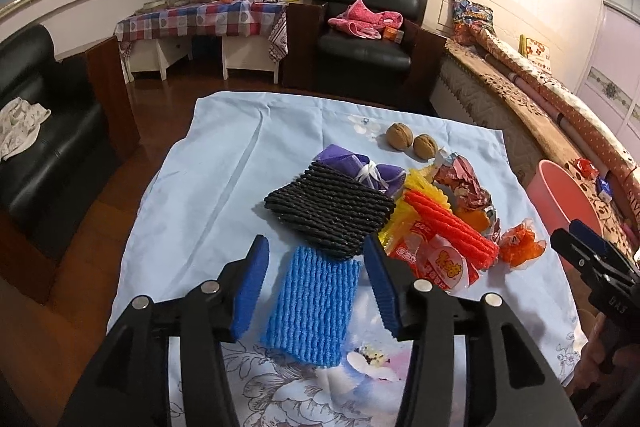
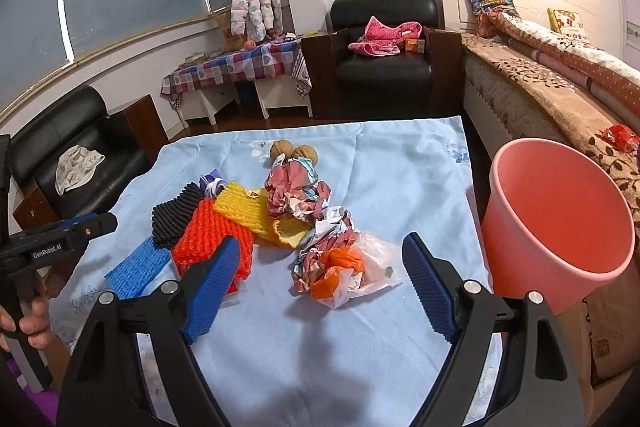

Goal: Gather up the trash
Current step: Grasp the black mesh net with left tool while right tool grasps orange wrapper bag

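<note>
Trash lies on a light blue cloth (image 1: pixel 224 163) over the table: a blue foam net (image 1: pixel 314 307), a black foam net (image 1: pixel 332 207), an orange foam net (image 2: pixel 212 239), a yellow foam net (image 2: pixel 244 207), crumpled wrappers (image 2: pixel 296 191) and an orange-and-clear plastic bag (image 2: pixel 344 271). My left gripper (image 1: pixel 316 275) is open and empty, its fingers either side of the blue net. My right gripper (image 2: pixel 320 279) is open and empty, just before the plastic bag. A pink bucket (image 2: pixel 560 223) stands right of the table.
Two walnuts (image 1: pixel 412 141) and a purple pouch (image 1: pixel 360 167) lie at the back of the pile. A bed (image 2: pixel 560 87) runs along the right. Black armchairs (image 2: pixel 384 67) and a checkered side table (image 2: pixel 236 67) stand beyond. Wooden floor lies to the left.
</note>
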A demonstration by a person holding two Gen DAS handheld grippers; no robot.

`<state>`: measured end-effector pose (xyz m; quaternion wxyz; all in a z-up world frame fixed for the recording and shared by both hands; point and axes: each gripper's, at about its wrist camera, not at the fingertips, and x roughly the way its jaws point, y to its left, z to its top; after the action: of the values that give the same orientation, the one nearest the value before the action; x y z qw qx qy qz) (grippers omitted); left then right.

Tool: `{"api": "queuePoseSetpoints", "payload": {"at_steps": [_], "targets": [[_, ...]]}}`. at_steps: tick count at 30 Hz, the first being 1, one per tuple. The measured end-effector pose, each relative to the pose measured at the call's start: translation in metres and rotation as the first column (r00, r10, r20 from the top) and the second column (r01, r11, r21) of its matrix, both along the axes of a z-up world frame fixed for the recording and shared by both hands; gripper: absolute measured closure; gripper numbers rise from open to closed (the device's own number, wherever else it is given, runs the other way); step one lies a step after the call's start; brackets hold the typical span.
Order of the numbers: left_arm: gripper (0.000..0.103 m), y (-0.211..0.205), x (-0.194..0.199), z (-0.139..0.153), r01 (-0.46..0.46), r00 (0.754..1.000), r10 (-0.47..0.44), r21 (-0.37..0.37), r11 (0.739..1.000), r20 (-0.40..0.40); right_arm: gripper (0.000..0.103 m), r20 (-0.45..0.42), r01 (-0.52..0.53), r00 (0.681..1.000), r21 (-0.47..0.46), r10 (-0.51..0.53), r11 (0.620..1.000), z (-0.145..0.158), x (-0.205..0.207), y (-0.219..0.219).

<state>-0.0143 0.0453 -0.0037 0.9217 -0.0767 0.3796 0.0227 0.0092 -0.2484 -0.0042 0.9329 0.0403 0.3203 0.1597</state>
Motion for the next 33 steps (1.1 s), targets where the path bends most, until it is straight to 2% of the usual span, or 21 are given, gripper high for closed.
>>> {"api": "queuePoseSetpoints", "payload": {"at_steps": [5,10,21,25,27,29,32,33], "targets": [[0.054,0.006,0.005,-0.004,-0.002,1.000,0.002,-0.015,1.000,-0.015,0.023,-0.006,-0.004,1.000,-0.006,0.004,1.000,-0.002,0.000,0.000],[0.054,0.011,0.019,-0.016,-0.021,0.998,0.017,-0.069,0.997,-0.056,0.025,-0.009,-0.006,1.000,0.000,0.006,1.000,-0.004,0.001,-0.001],[0.054,0.009,0.062,-0.042,-0.031,0.990,0.022,-0.065,0.997,-0.141,0.030,-0.012,0.008,1.000,-0.003,-0.008,1.000,-0.009,0.002,-0.009],[0.054,0.013,0.076,-0.048,-0.048,0.985,0.032,-0.092,0.995,-0.172,0.032,-0.035,-0.002,0.999,0.007,0.002,1.000,-0.012,0.006,-0.008],[0.060,0.013,0.081,-0.051,-0.050,0.984,0.033,-0.088,0.995,-0.176,0.033,-0.037,-0.008,0.999,-0.001,0.008,1.000,-0.014,0.007,-0.007],[0.079,0.014,0.086,-0.054,-0.065,0.980,0.044,-0.104,0.992,-0.194,0.034,-0.050,-0.010,0.999,-0.002,0.009,1.000,-0.016,0.008,-0.007],[0.092,0.013,0.088,-0.051,-0.068,0.981,0.043,-0.124,0.990,-0.189,0.038,-0.077,-0.004,0.997,0.007,0.004,1.000,-0.018,0.011,-0.010],[0.093,0.012,0.088,-0.048,-0.066,0.982,0.044,-0.120,0.991,-0.183,0.038,-0.085,-0.002,0.996,0.009,0.003,1.000,-0.019,0.012,-0.010]]}}
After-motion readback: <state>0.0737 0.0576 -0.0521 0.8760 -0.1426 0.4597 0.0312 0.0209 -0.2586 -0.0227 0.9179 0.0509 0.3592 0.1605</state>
